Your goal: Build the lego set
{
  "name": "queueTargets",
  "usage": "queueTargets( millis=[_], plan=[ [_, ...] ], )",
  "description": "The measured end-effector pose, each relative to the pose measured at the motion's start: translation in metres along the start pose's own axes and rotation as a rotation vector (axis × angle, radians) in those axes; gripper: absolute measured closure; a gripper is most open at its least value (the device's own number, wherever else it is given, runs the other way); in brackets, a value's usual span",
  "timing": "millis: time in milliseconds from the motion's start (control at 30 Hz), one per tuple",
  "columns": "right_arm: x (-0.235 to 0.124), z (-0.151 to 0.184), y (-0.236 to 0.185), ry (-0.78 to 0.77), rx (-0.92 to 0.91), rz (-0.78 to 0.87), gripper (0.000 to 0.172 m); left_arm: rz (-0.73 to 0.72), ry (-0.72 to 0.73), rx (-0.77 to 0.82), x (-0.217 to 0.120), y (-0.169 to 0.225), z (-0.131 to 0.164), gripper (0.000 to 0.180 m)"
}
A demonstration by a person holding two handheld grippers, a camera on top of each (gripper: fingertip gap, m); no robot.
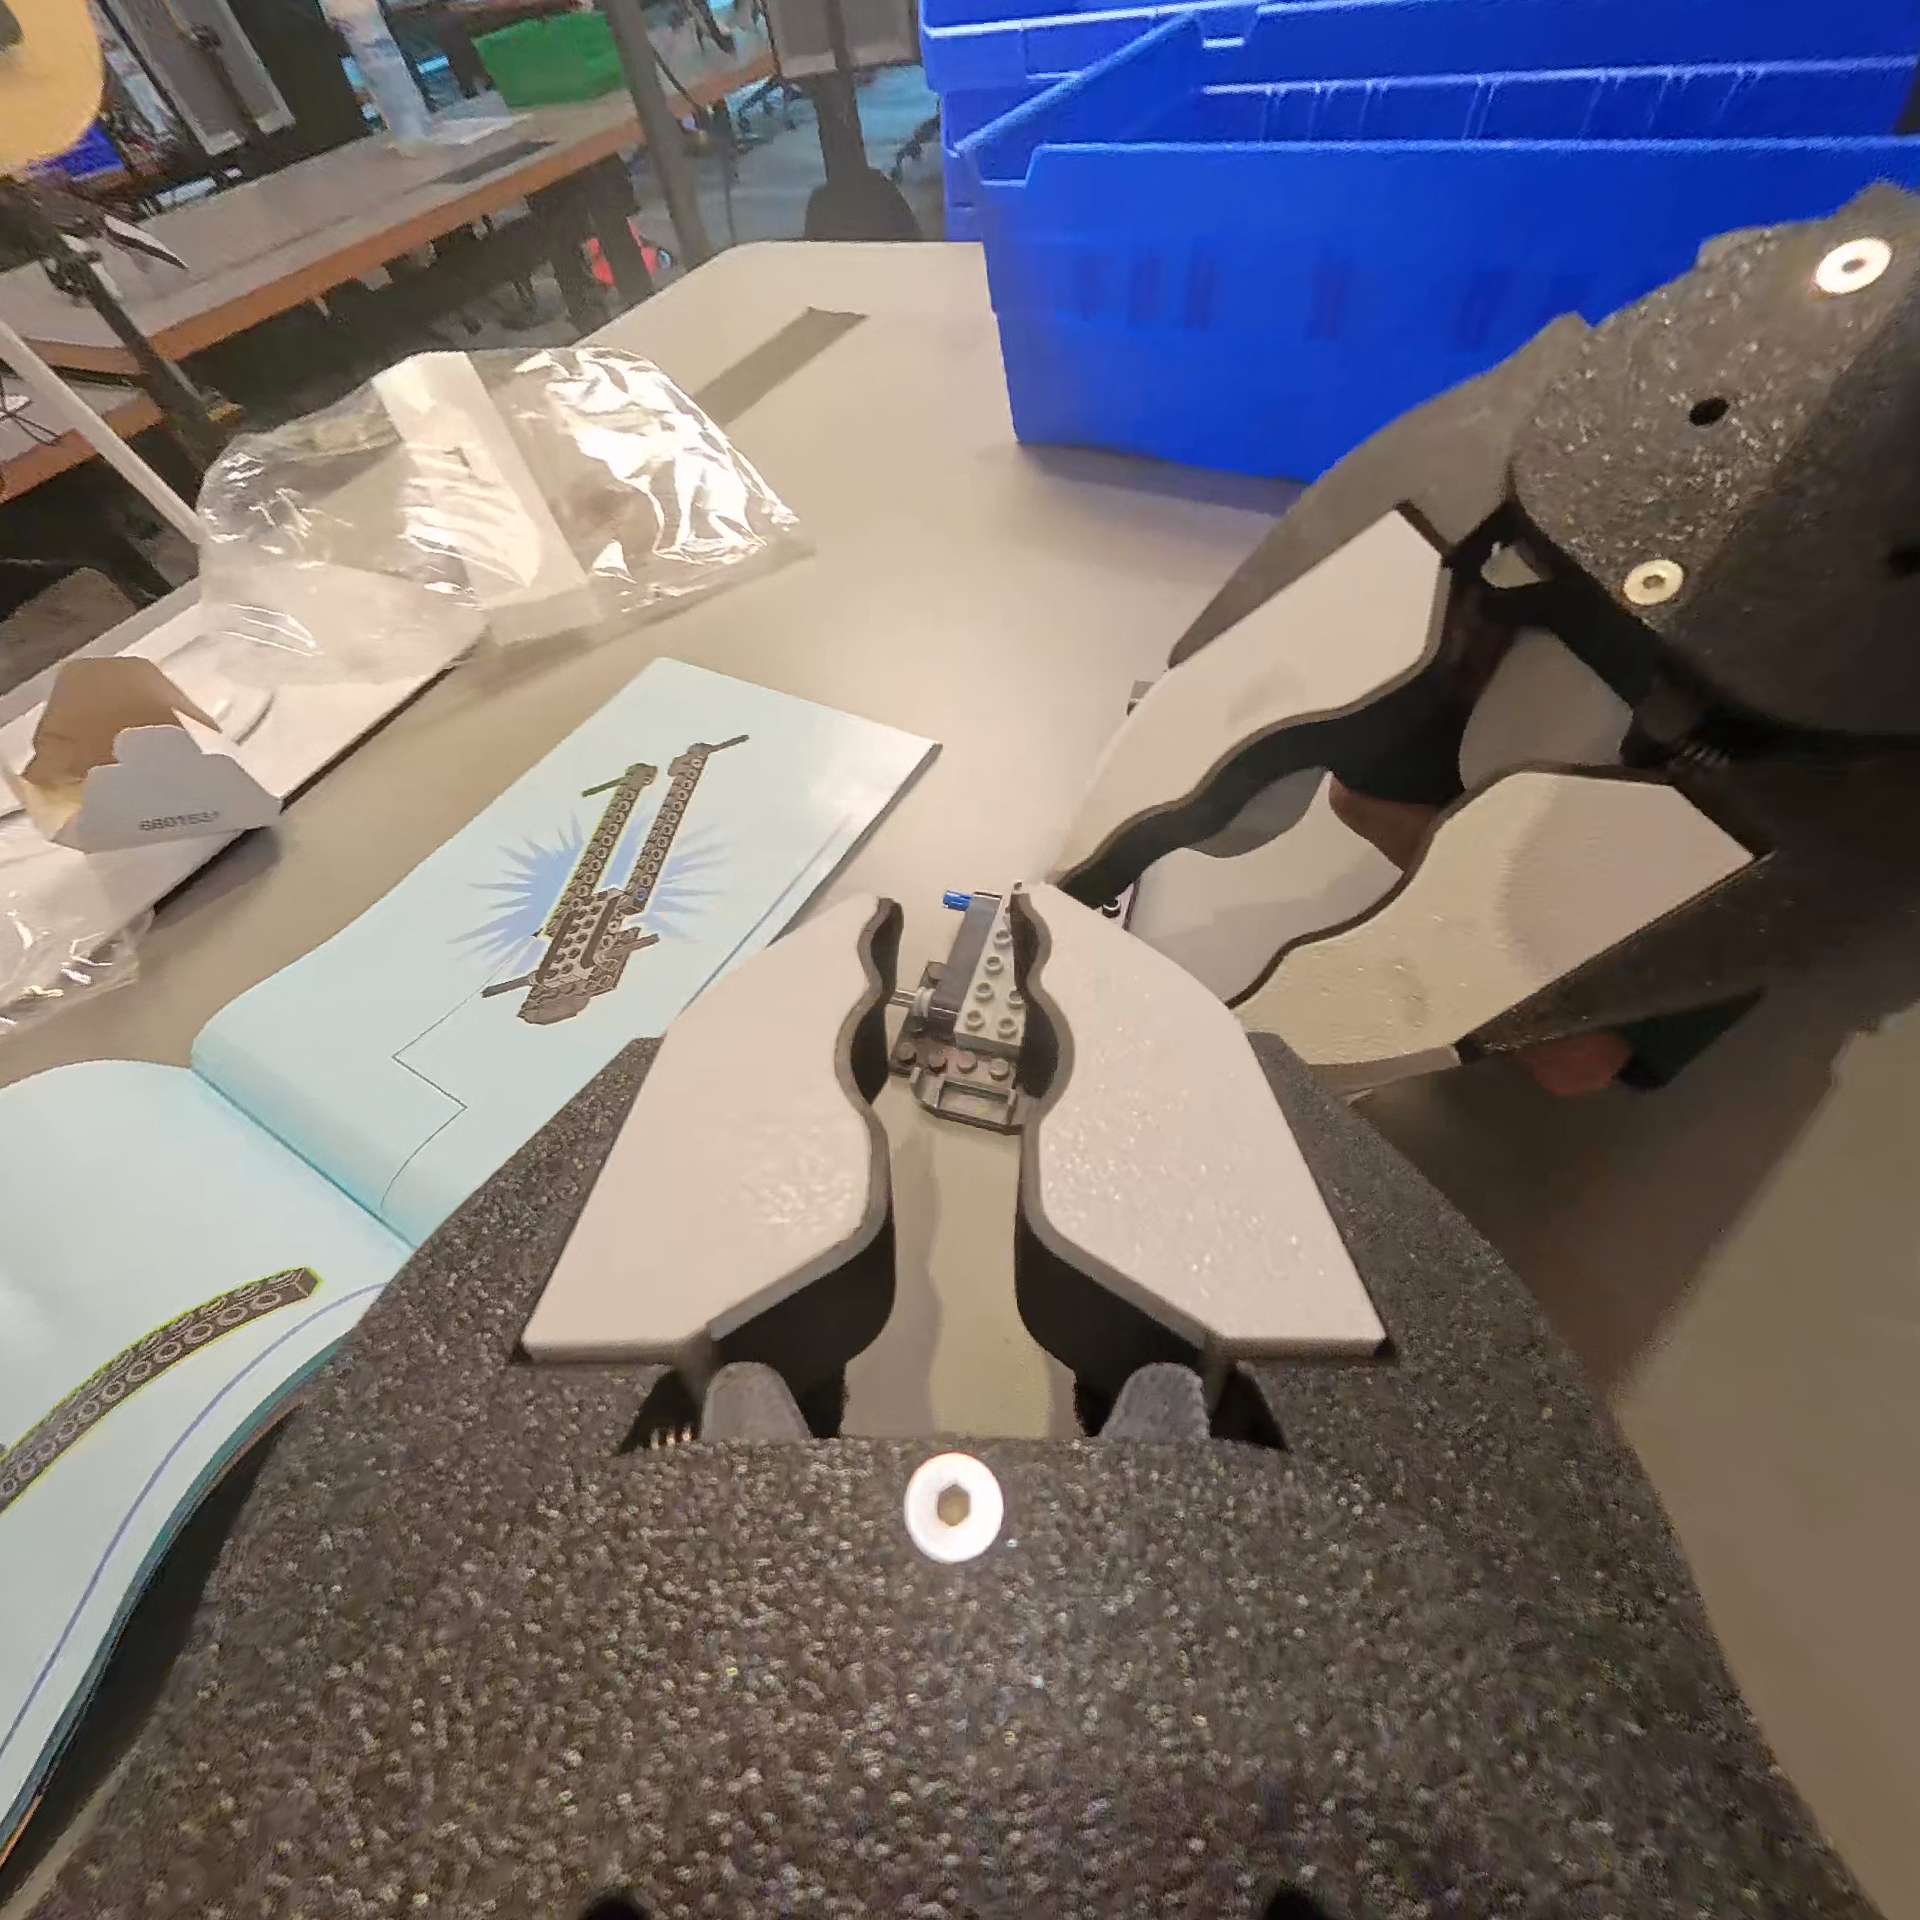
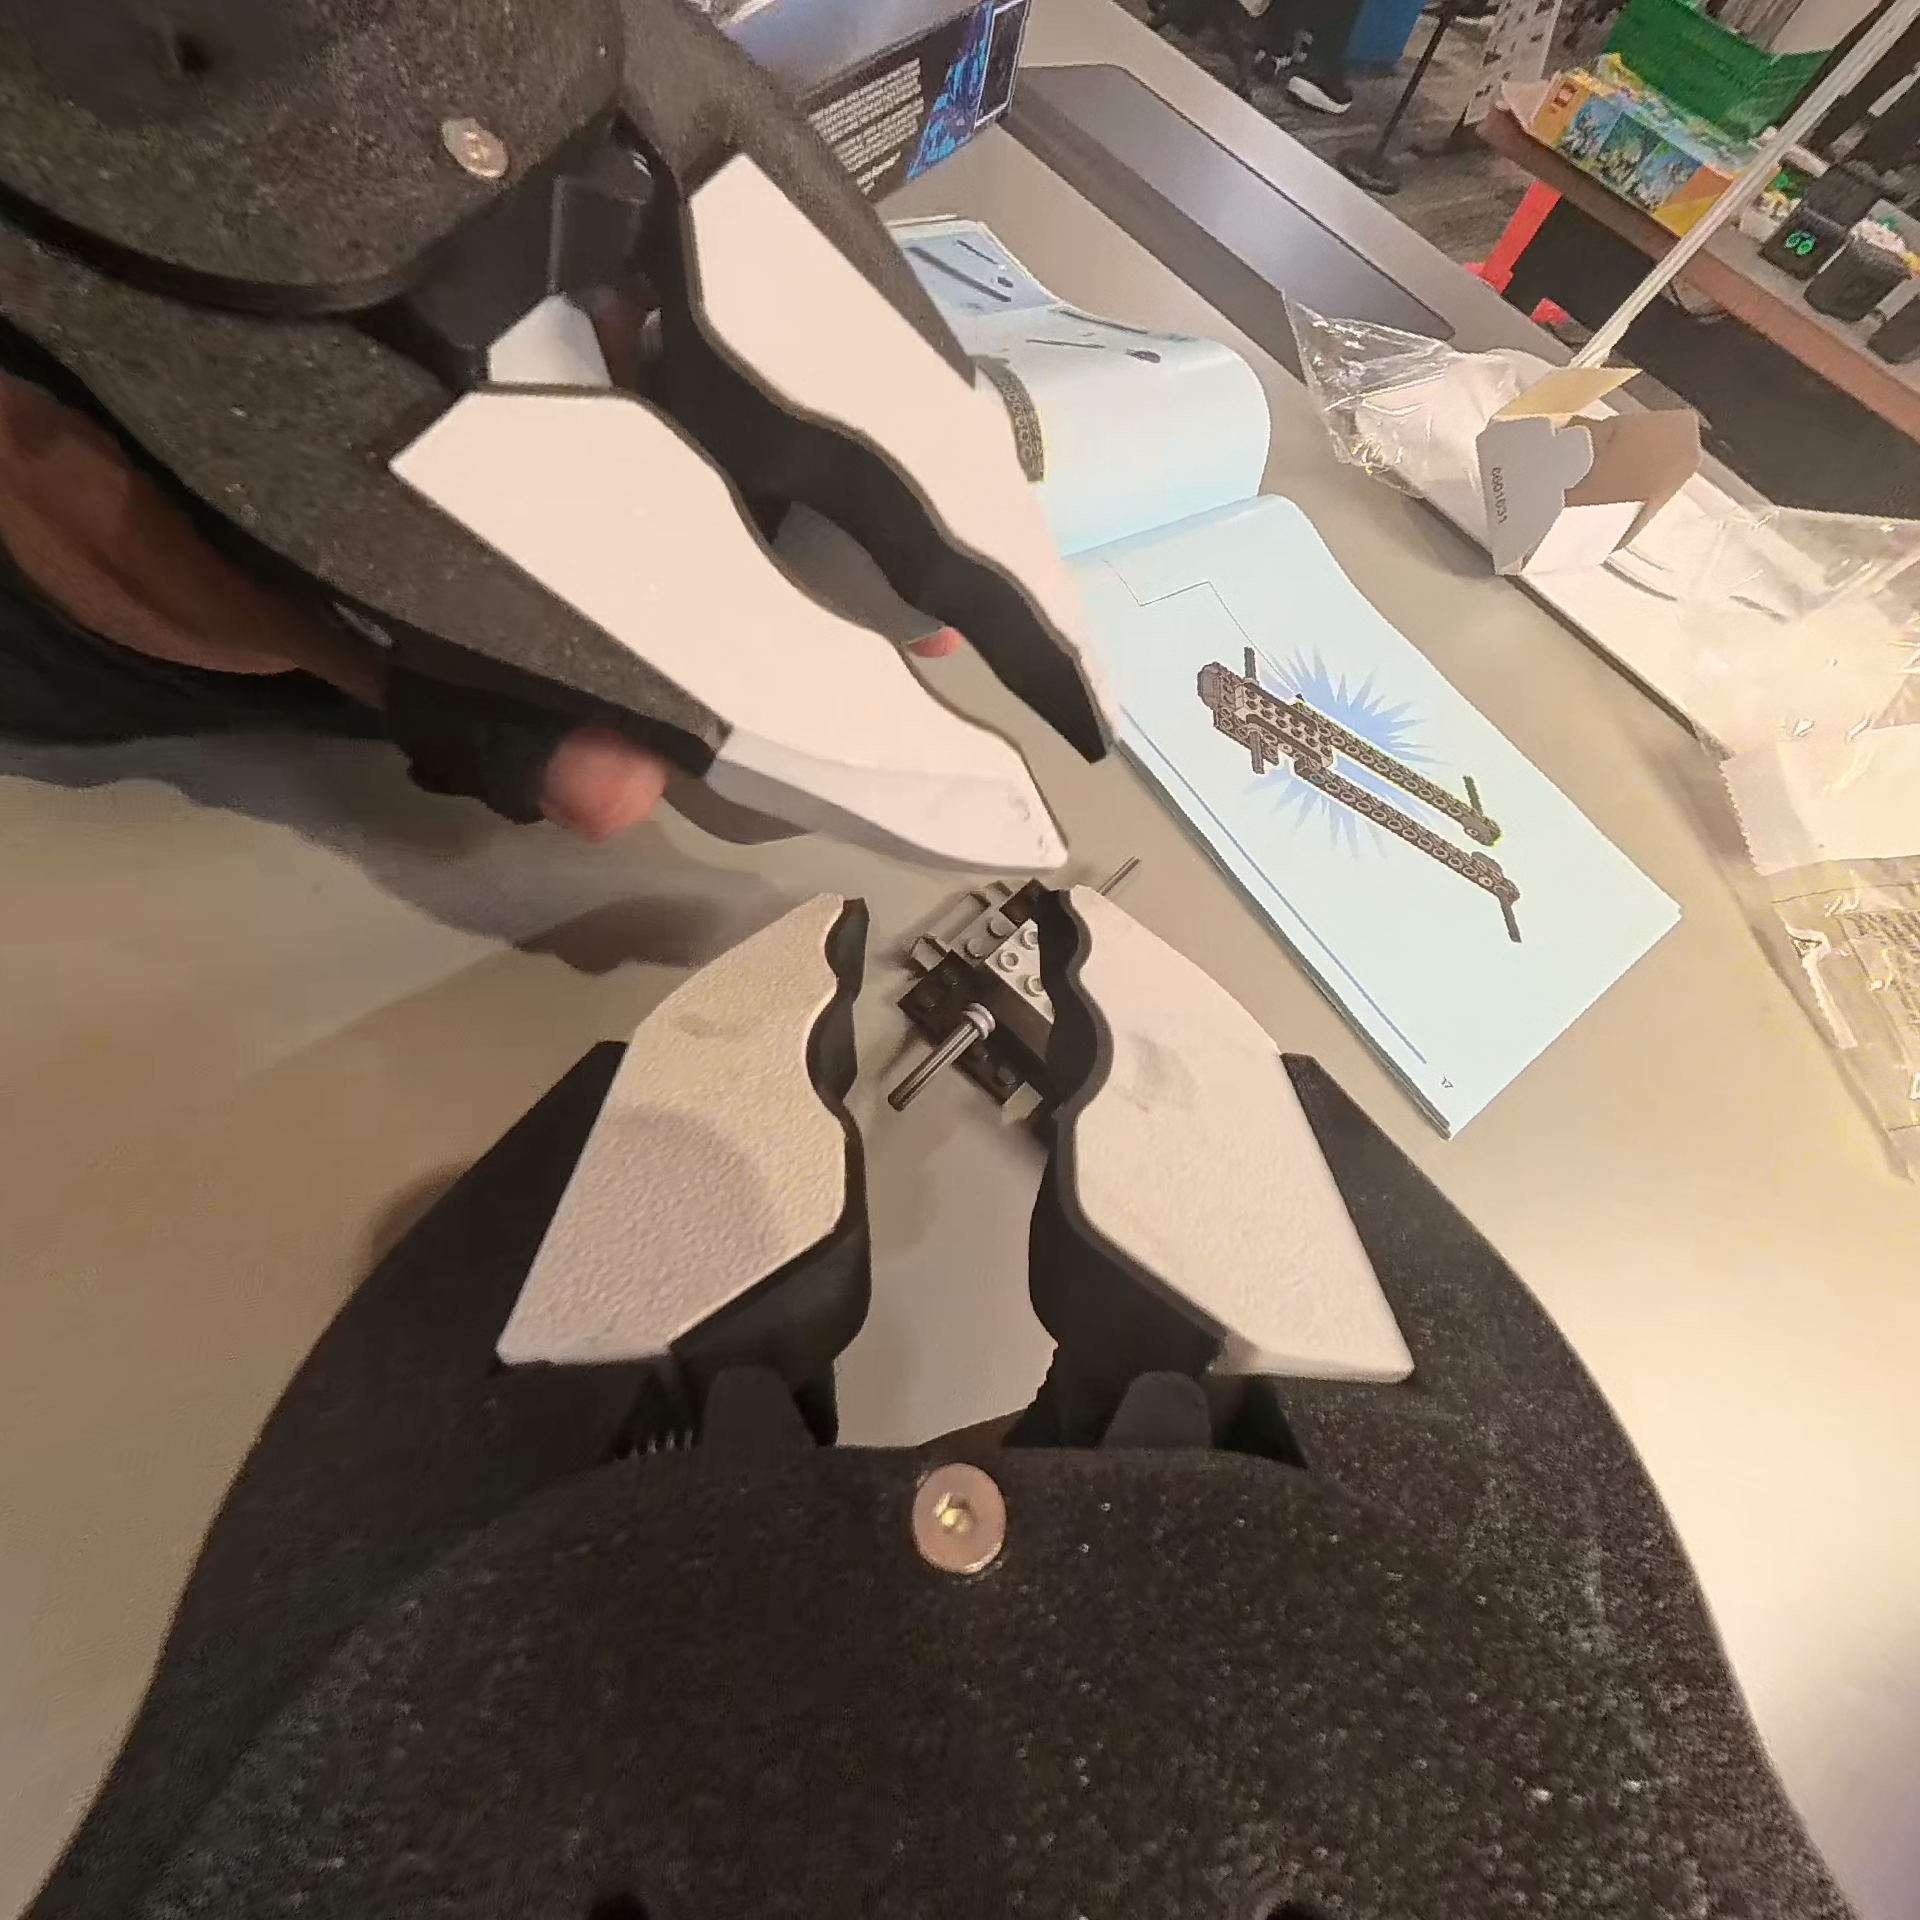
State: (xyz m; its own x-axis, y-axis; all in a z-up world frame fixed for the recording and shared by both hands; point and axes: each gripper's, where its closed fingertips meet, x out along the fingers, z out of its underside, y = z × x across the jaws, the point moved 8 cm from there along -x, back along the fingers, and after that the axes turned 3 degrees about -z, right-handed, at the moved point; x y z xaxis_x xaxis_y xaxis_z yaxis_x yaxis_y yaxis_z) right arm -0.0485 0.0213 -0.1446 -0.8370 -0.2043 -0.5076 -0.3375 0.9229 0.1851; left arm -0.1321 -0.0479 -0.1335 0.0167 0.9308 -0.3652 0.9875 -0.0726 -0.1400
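Observation:
A small grey and black brick assembly (image 1: 987,987) with a thin axle and a blue pin lies on the beige table (image 1: 935,540). In the left wrist view it shows between and beyond my left gripper (image 1: 954,902), whose fingers stand apart and do not touch it. In the right wrist view the left gripper (image 2: 1075,802) hangs blurred above the assembly (image 2: 997,966), held by a gloved hand. My right gripper (image 2: 961,904) straddles the assembly. The assembly lies close against the right finger (image 2: 1164,1091), and bare table shows between it and the left finger (image 2: 727,1091). The right gripper (image 1: 1158,935) also shows in the left wrist view.
An open light-blue instruction booklet (image 1: 644,904) (image 2: 1403,831) lies beside the grippers. Clear plastic bags (image 1: 499,488) and an opened white carton (image 1: 156,790) (image 2: 1558,488) lie beyond it. Stacked blue crates (image 1: 1403,260) stand at the table's far side. A dark printed box (image 2: 894,94) stands behind. Less than 4 cm separates the two grippers' tips.

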Motion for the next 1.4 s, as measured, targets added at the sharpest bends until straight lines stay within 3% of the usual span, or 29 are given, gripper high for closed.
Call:
queueTargets(
  millis=[300, 933, 1133, 1400],
  plan=[
    [0.0, 0.0, 0.001, -0.001, 0.011, -0.009, 0.139, 0.001, -0.023, 0.045, 0.002, 0.005, 0.001, 0.159],
    [-0.009, 0.004, -0.003, 0.005, 0.006, -0.048, 0.139, -0.019, -0.016, -0.079, -0.001, -0.008, 0.001, 0.158],
    [-0.041, 0.017, -0.012, -0.08, -0.017, -0.06, 0.14, -0.009, -0.031, -0.1, -0.001, -0.008, 0.002, 0.159],
    [-0.118, -0.013, 0.009, -0.191, -0.038, -0.033, 0.141, -0.001, -0.064, -0.126, 0.0, -0.007, 0.004, 0.159]
  ],
)
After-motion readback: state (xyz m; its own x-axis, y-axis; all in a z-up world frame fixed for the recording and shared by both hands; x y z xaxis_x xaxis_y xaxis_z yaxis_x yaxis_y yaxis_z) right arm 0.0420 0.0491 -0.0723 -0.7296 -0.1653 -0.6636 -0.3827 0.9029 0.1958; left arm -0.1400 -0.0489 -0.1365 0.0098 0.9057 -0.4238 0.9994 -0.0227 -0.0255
